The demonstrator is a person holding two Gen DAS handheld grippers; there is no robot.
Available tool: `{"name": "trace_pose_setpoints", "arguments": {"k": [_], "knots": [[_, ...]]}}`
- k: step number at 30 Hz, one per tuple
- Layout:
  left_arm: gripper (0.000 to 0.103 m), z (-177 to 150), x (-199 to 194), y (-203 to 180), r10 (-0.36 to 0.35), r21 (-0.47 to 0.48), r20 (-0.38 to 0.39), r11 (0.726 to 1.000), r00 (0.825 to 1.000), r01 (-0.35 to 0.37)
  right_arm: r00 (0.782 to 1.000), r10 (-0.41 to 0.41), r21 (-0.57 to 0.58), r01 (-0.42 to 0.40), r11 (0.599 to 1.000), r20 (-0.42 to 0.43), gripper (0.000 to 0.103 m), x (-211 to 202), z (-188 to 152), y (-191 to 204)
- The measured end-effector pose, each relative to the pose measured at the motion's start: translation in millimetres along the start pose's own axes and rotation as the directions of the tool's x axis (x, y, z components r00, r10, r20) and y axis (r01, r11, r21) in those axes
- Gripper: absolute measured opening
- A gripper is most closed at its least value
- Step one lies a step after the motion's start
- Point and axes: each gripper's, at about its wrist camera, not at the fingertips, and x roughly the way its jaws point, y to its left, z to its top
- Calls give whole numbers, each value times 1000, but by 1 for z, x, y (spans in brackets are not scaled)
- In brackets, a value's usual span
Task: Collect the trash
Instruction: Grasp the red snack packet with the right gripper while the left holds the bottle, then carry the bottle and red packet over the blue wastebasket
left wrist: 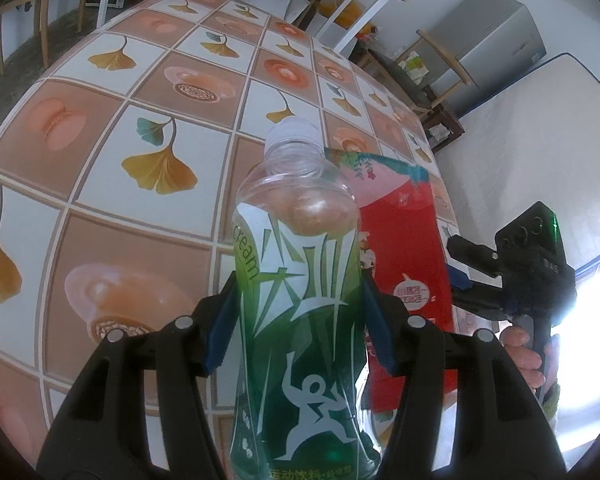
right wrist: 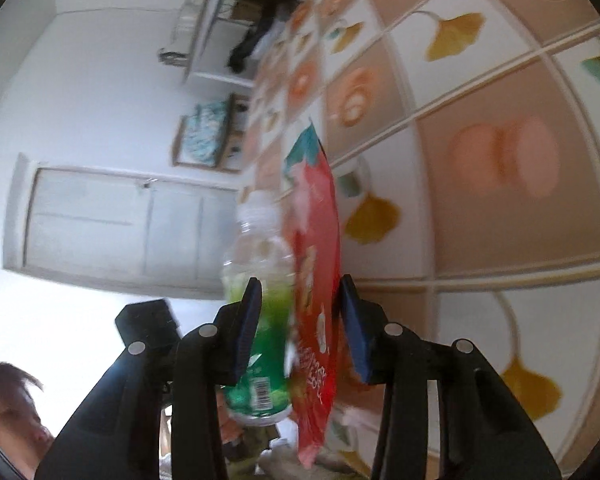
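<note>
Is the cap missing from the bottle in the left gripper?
No: the green-labelled drink bottle, clamped in the left gripper, has a white screw cap on its neck.

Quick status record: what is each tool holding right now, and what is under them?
left tool: shut on plastic bottle, cap on, green label, looks empty
right tool: red snack wrapper between its fingers, grip unclear through motion blur
surface: table with patterned tablecloth beneath both
relation: bottle and wrapper held side by side

Tablecloth [left wrist: 100,184] left of bottle [left wrist: 300,280] lies open; red packet [left wrist: 404,248] crowds its right.
</note>
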Motion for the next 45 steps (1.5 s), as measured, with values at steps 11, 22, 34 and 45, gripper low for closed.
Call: {"name": "trace_pose_setpoints", "arguments": {"k": [11,22,34,45], "knots": [[55,0,1,0,-2,-2,0,1000,1000,2,971,-229,-74,233,970,61,5,2,-3,15],[54,-2,0,-1,-5,-8,20,1000,1000,5,949,-275,-65,287,956,155,3,-43,-3,7],[54,-4,-9,2,-19,-17,51,1000,999,20,937,-277,-61,295,954,211,3,-71,-5,12],[54,-4,-33,-2,-25,5,115,1000,993,25,939,-250,-66,273,960,237,3,-81,-8,17]]}}
